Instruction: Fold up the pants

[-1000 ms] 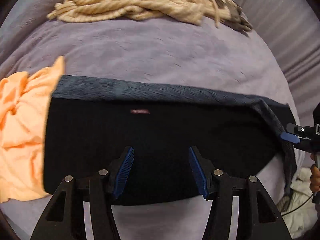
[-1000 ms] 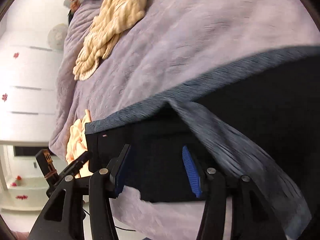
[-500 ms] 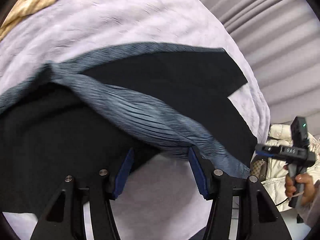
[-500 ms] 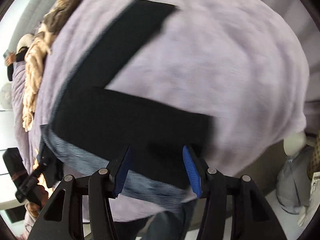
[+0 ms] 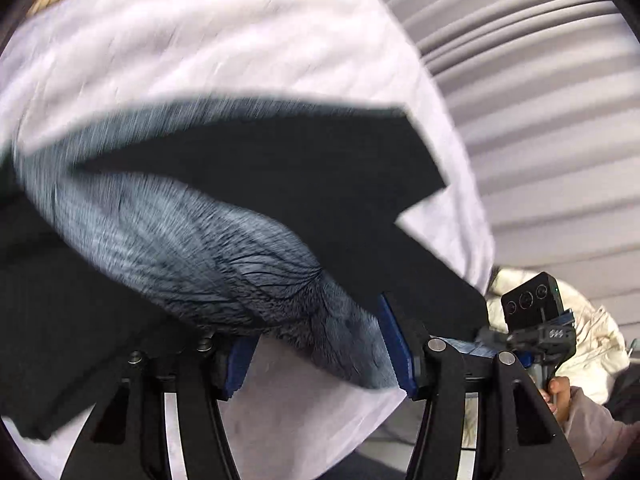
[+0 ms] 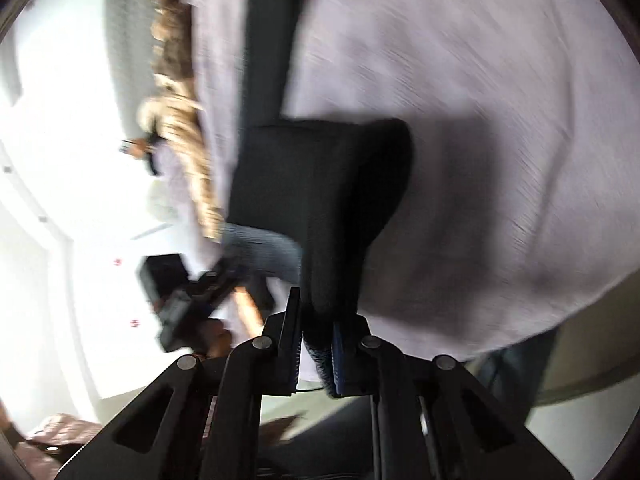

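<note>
Black pants (image 5: pixel 280 184) spread on lilac bedcover (image 5: pixel 200 48), legs toward 1 o'clock; grey lining turned up

Right gripper (image 6: pixel 316 344) jaws just closing, now pinching pants hem at 6 o'clock, probably to carry fold

Left gripper (image 5: pixel 320 354) half-open around grey fold, fabric between jaws, pressing unclear

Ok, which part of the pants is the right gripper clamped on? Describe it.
On the lilac bedspread lie the black pants, one leg running far up the bed. The right gripper has just closed on the nearer leg's end, the only part lifted off the cover, its grey inner side showing between the pads.
</note>
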### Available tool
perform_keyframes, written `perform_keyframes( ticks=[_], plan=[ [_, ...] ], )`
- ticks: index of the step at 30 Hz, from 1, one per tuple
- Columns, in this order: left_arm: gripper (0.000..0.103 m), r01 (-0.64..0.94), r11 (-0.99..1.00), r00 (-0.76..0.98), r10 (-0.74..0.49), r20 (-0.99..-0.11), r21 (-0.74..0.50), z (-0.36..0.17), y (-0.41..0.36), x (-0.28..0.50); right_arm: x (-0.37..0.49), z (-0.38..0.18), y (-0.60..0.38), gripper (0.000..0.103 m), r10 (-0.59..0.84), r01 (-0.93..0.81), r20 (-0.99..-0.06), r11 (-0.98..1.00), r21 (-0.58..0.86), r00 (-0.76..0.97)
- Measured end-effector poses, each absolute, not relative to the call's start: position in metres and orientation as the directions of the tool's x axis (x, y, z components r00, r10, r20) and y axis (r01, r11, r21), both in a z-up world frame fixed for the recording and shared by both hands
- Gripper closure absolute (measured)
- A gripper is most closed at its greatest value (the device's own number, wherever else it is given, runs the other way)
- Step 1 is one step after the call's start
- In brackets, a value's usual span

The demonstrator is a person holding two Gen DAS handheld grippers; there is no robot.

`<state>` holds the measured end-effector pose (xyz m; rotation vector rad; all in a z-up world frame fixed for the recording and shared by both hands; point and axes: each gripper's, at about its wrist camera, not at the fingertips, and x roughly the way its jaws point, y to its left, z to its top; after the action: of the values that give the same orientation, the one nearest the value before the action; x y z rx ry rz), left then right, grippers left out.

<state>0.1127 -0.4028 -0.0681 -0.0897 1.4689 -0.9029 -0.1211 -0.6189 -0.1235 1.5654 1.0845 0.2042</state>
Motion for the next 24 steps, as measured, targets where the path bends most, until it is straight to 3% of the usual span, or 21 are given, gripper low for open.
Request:
perform_keyframes(
  ticks=[4,6,12,14,15,17,20,24],
  plan=[
    [0.045,0.509,0.688,-0.071,-0.565,-0.822,-0.517,-0.055,-0.442,0.15,-0.079,-0.094,-0.662,0.089,0.694,0.399,-0.295,0.011,0.917,0.657],
    [0.045,0.519,0.706,-0.023,-0.551,-0.834,-0.481,-0.055,-0.464,0.171,-0.053,-0.086,-0.683,0.089,0.673,0.37,-0.283,0.014,0.929,0.684],
    [0.045,0.452,0.777,0.063,-0.518,-0.853,-0.438,-0.06,-0.487,0.228,0.034,-0.069,-0.746,0.079,0.552,0.423,-0.448,0.181,0.888,0.703],
    [0.045,0.461,0.779,0.097,-0.521,-0.848,-0.425,-0.05,-0.48,0.232,0.057,-0.056,-0.756,0.055,0.483,0.467,-0.572,0.331,0.82,0.663],
    [0.045,0.468,0.78,0.11,-0.517,-0.849,-0.415,-0.044,-0.466,0.234,0.062,-0.049,-0.762,0.038,0.444,0.483,-0.619,0.389,0.784,0.648],
    [0.045,0.488,0.791,0.134,-0.485,-0.864,-0.369,-0.039,-0.455,0.226,0.064,-0.034,-0.761,0.037,0.399,0.469,-0.653,0.468,0.749,0.644],
    [0.045,0.497,0.823,0.148,-0.391,-0.909,-0.273,-0.049,-0.416,0.206,0.047,-0.034,-0.747,0.037,0.45,0.436,-0.653,0.498,0.749,0.609],
    [0.045,0.419,0.881,0.102,-0.286,-0.953,-0.22,-0.085,-0.365,0.186,0.039,-0.091,-0.693,0.042,0.542,0.491,-0.685,0.478,0.728,0.487]
  ],
)
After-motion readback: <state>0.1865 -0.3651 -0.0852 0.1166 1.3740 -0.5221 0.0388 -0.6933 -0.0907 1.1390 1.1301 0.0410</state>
